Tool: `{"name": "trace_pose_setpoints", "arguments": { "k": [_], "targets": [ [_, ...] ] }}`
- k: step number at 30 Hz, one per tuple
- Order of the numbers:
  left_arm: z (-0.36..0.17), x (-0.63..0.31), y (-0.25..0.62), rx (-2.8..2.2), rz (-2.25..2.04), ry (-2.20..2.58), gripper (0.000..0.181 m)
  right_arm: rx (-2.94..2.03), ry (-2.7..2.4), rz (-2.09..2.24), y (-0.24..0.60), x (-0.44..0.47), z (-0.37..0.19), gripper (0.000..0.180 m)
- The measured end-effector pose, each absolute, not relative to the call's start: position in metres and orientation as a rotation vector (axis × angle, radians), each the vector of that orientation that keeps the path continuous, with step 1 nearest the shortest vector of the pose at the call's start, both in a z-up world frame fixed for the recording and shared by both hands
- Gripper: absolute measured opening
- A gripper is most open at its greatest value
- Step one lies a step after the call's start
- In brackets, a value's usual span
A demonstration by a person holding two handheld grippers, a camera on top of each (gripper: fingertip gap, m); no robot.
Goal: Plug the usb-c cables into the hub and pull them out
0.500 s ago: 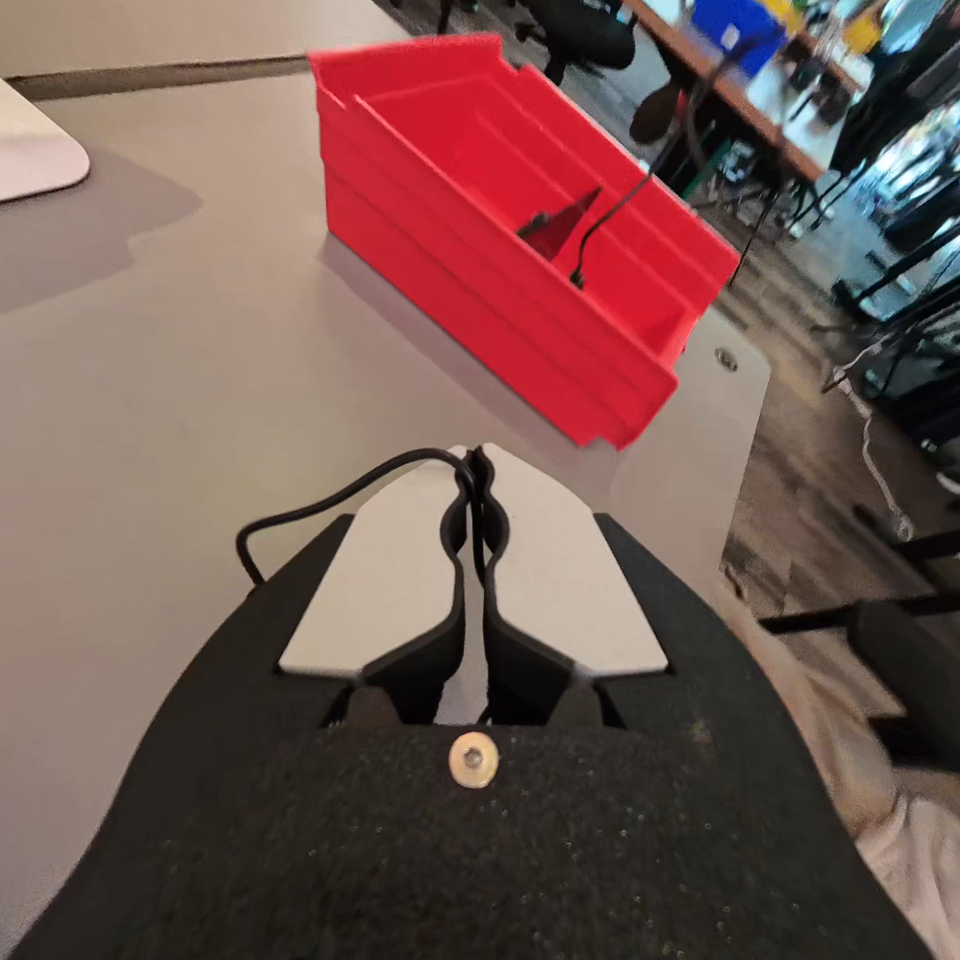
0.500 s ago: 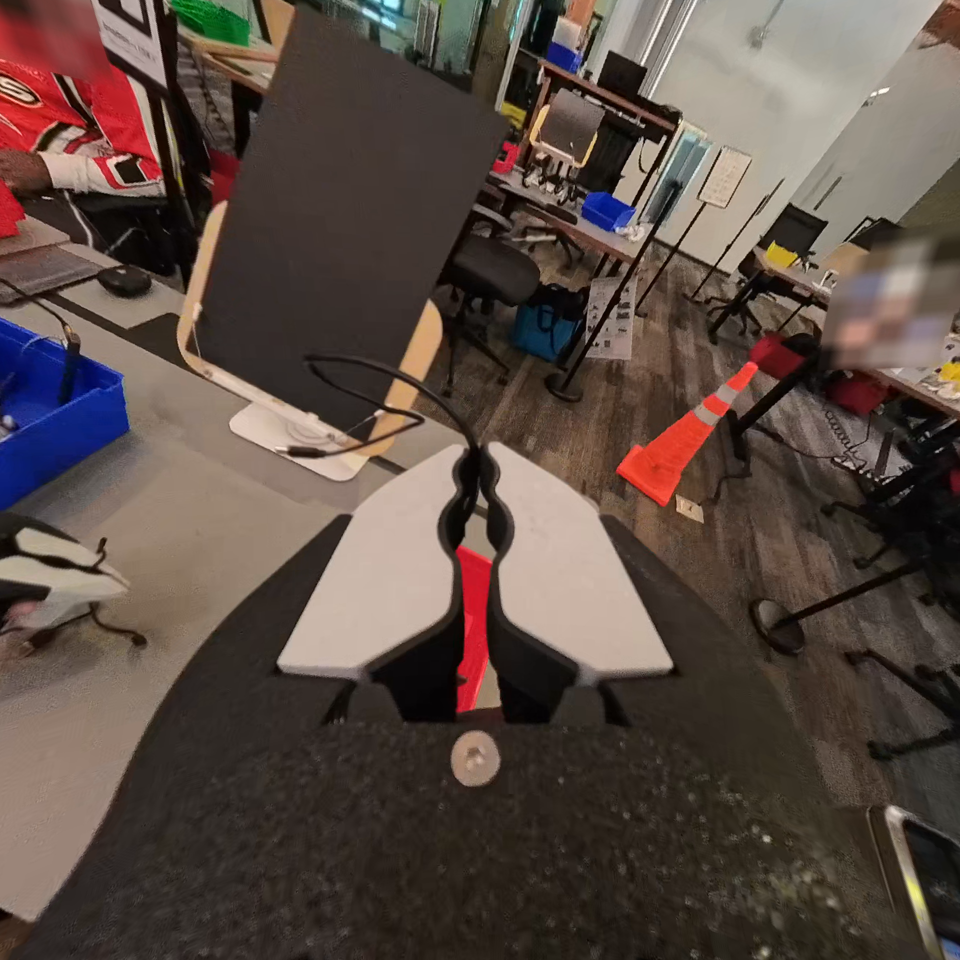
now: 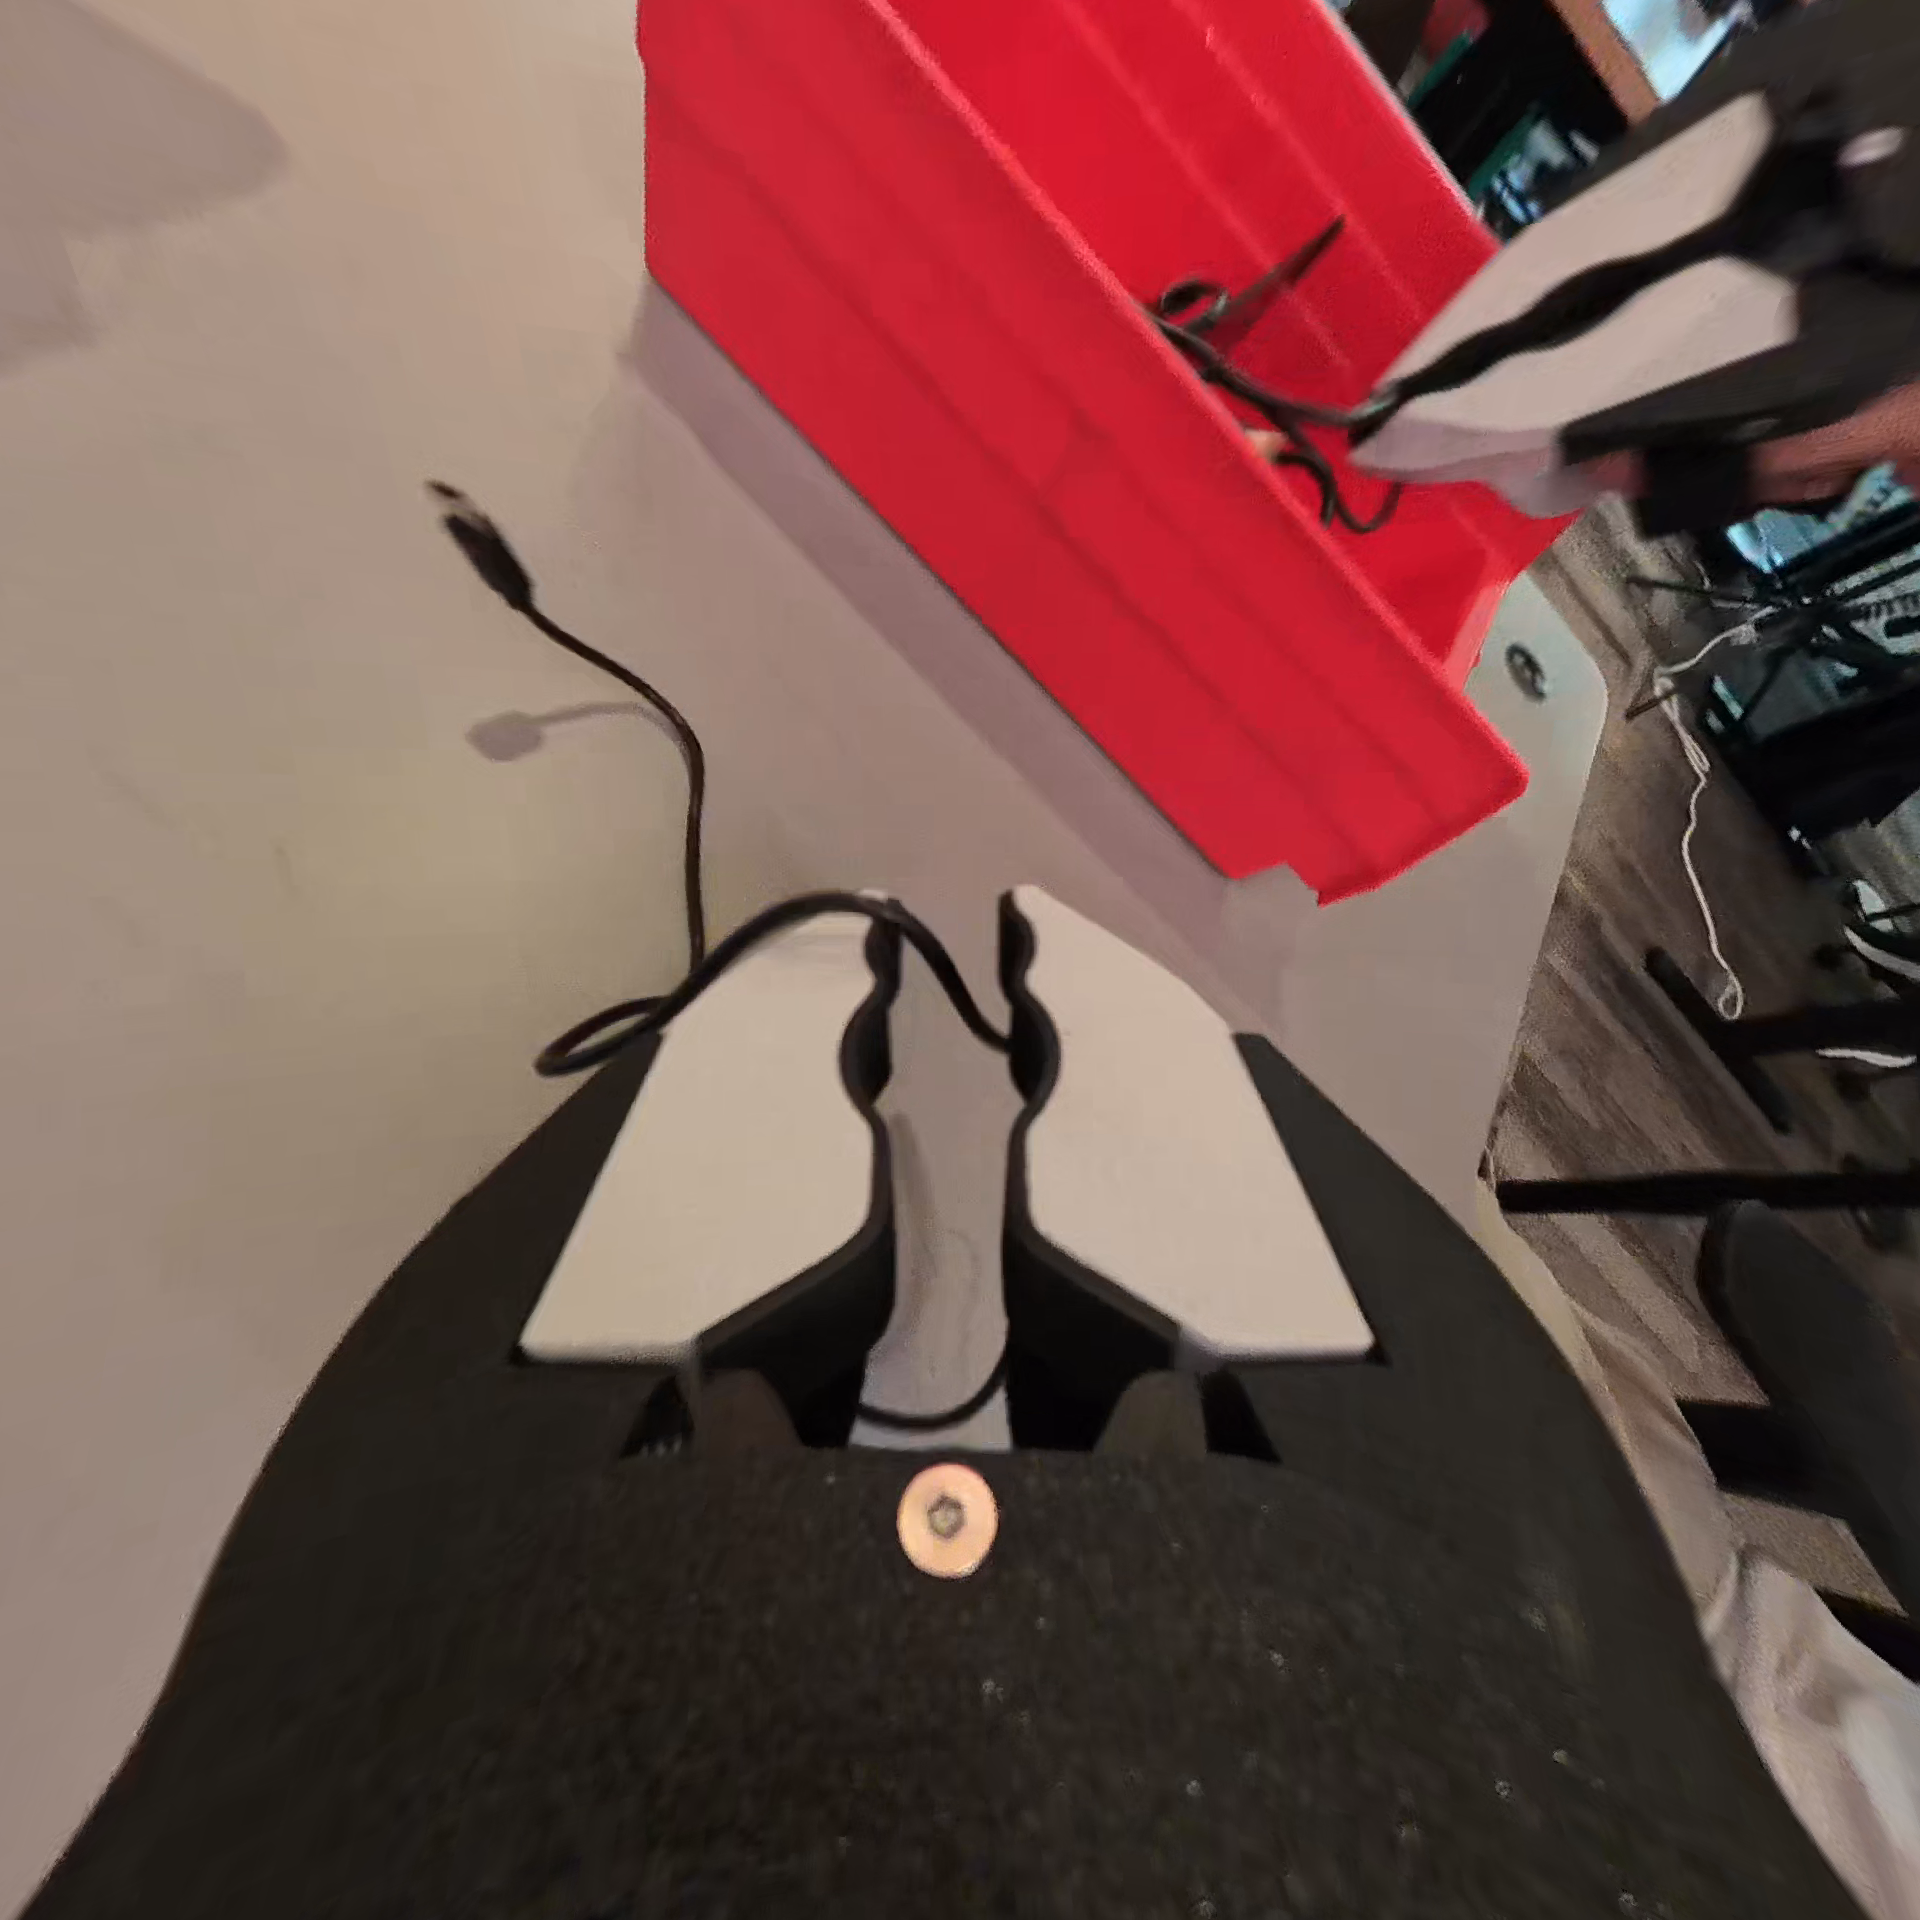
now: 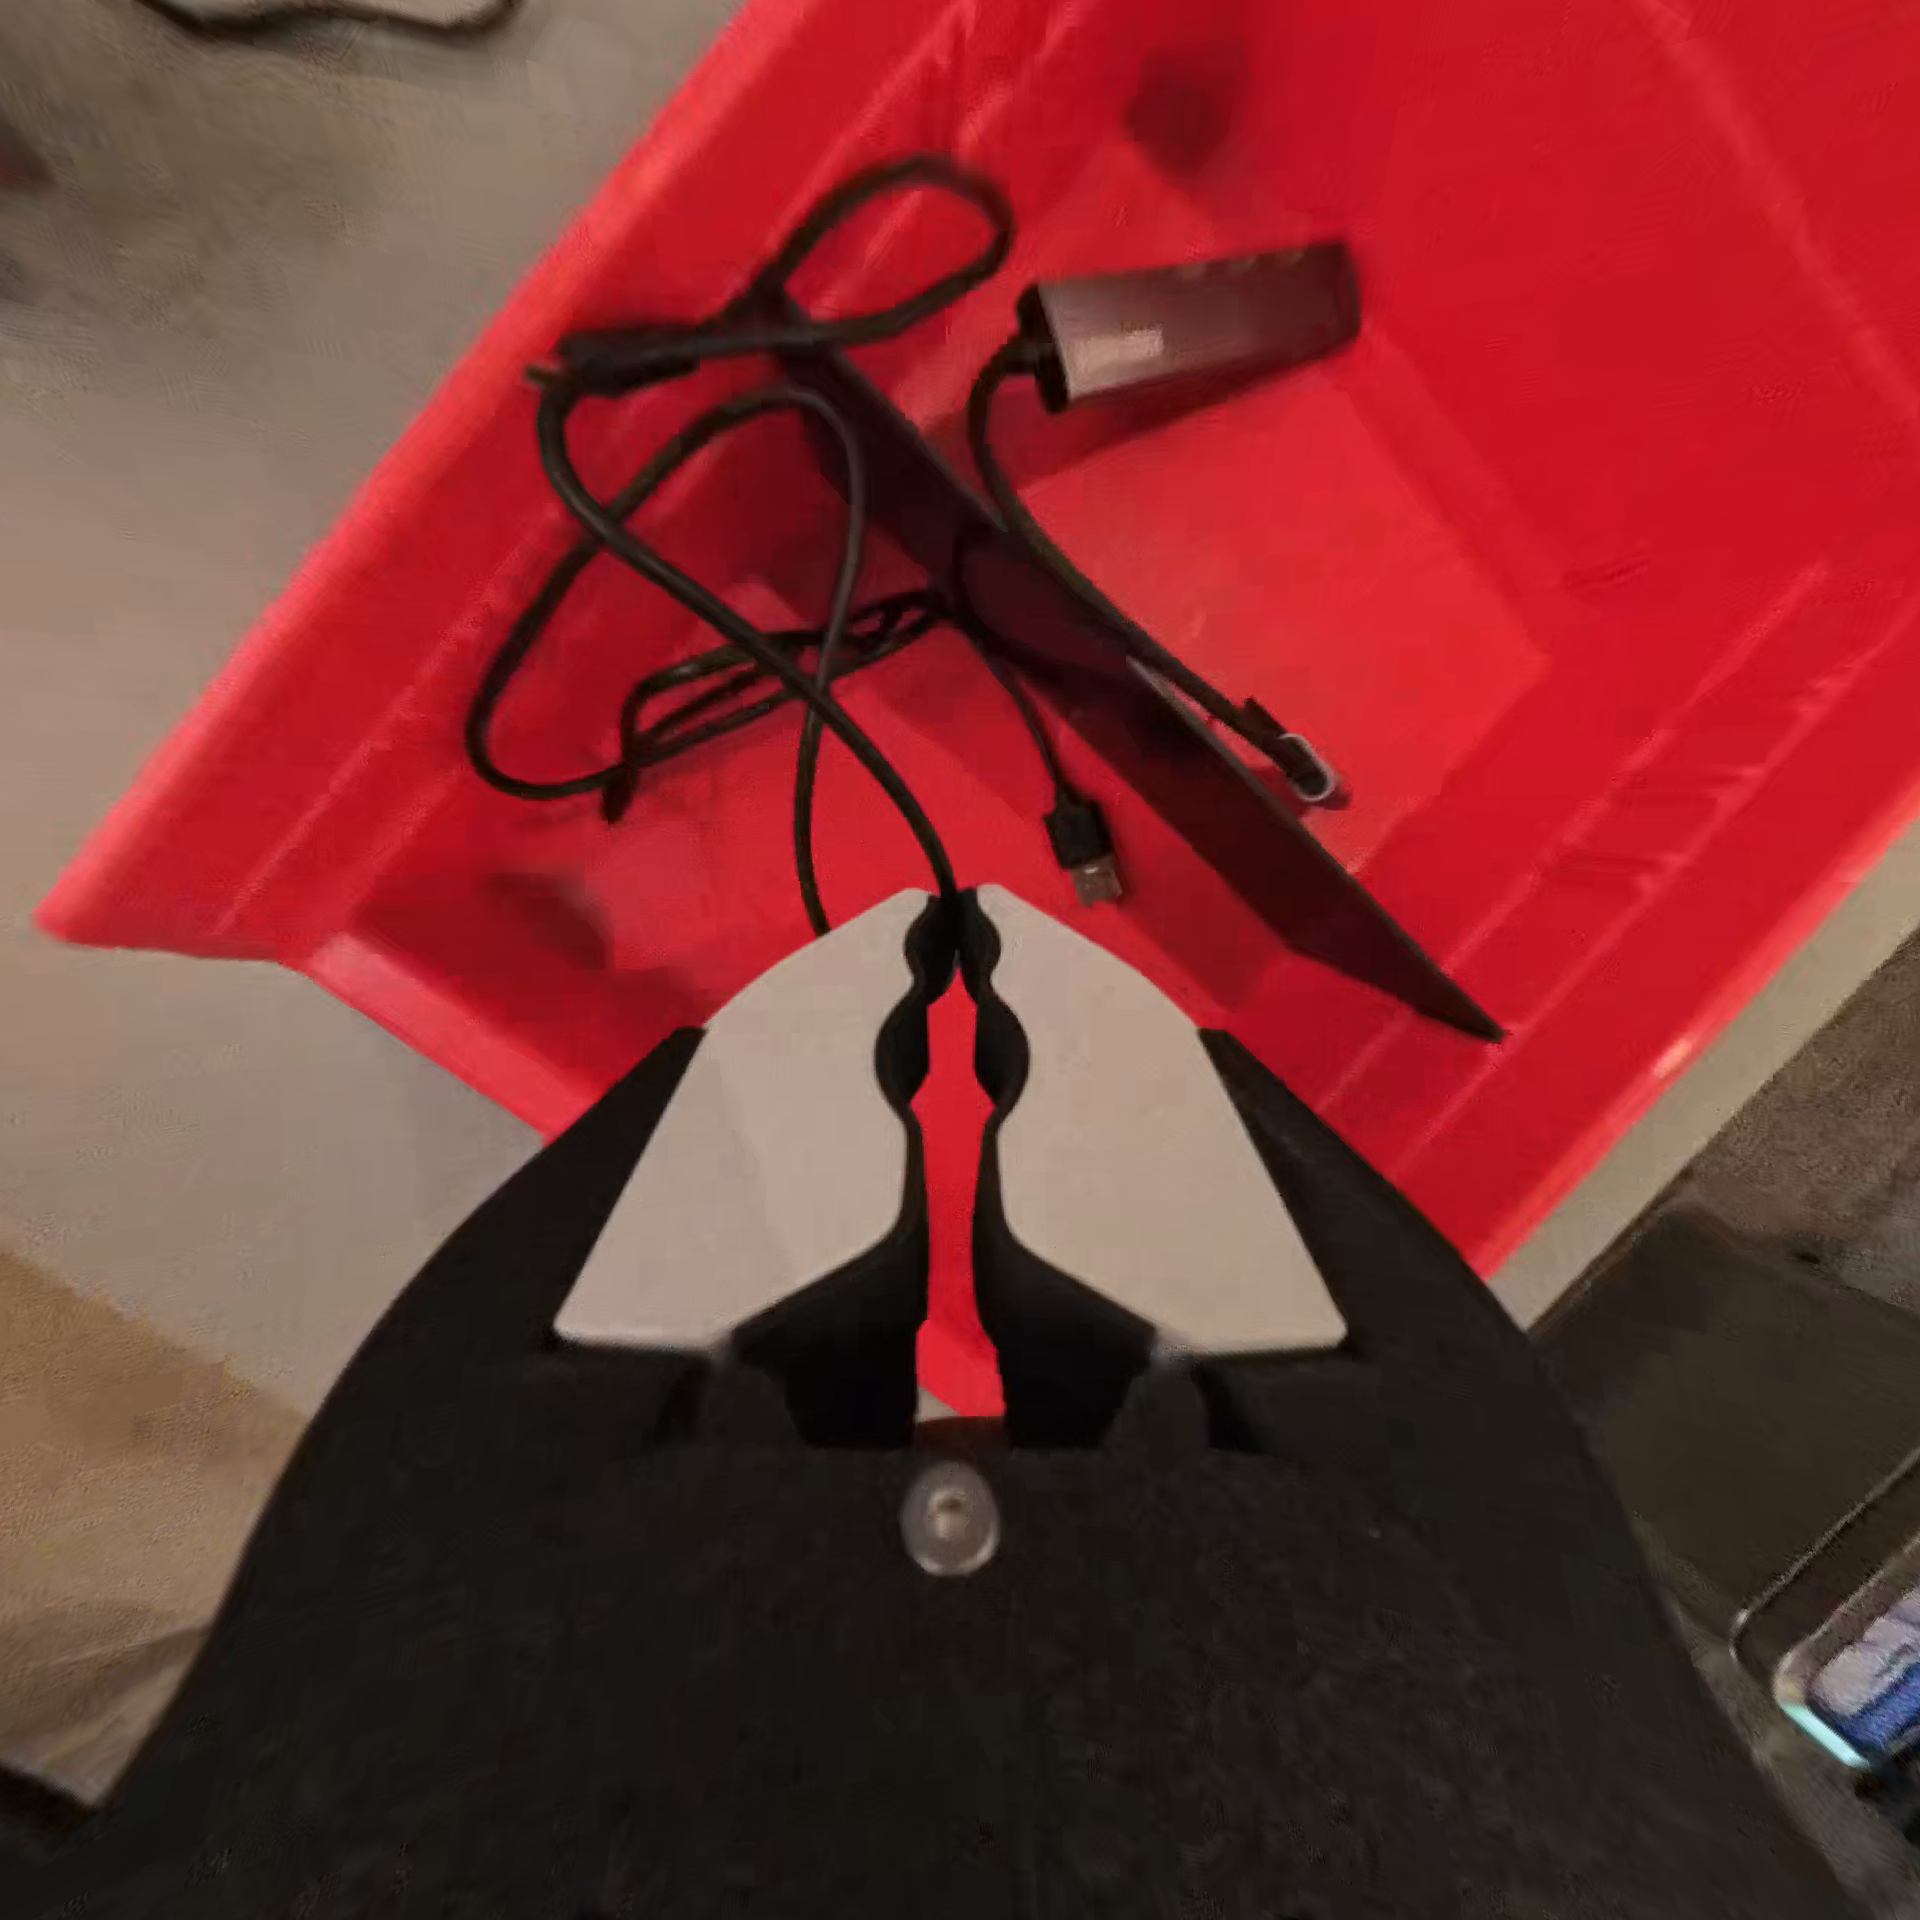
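I am holding the left gripper (image 3: 940, 935) over the grey table (image 3: 260, 935) with its fingers apart; a black cable (image 3: 686, 790) is draping loosely across the left finger and through the gap, unclamped, its plug (image 3: 483, 545) sticking out ahead and to the left. Ahead and to the right of this gripper the red bin (image 3: 987, 436) is sitting on the table. I am keeping the right gripper (image 4: 954, 904) pinched on a second black cable (image 4: 727, 613) at its fingertips, hovering over the bin. Ahead of it, inside the bin, the cable is lying in loops, and beyond, to the right, the grey hub (image 4: 1195, 322) is resting with its own lead beside a dark flat panel (image 4: 1143, 686).
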State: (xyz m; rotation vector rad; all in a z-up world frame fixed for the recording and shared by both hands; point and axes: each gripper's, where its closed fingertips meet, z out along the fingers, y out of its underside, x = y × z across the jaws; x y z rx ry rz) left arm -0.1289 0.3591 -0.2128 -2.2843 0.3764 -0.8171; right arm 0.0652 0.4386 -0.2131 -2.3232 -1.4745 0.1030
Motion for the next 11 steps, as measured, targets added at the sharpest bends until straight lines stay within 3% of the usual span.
{"name": "trace_pose_setpoints", "arguments": {
  "k": [4, 6, 11],
  "targets": [
    [-0.206, -0.142, 0.34, -2.253, -0.783, 0.419, 0.035, -2.473, -1.532, -0.085, 0.448, 0.08, -0.27, 0.003],
    [-0.194, -0.157, 0.327, -2.223, -0.727, 0.448, 0.039, -2.554, -1.557, -0.124, 0.444, 0.092, -0.284, 0.014],
    [-0.174, -0.19, 0.28, -2.146, -0.638, 0.464, 0.039, -2.526, -1.441, -0.204, 0.448, 0.113, -0.246, 0.037]
  ]
}}
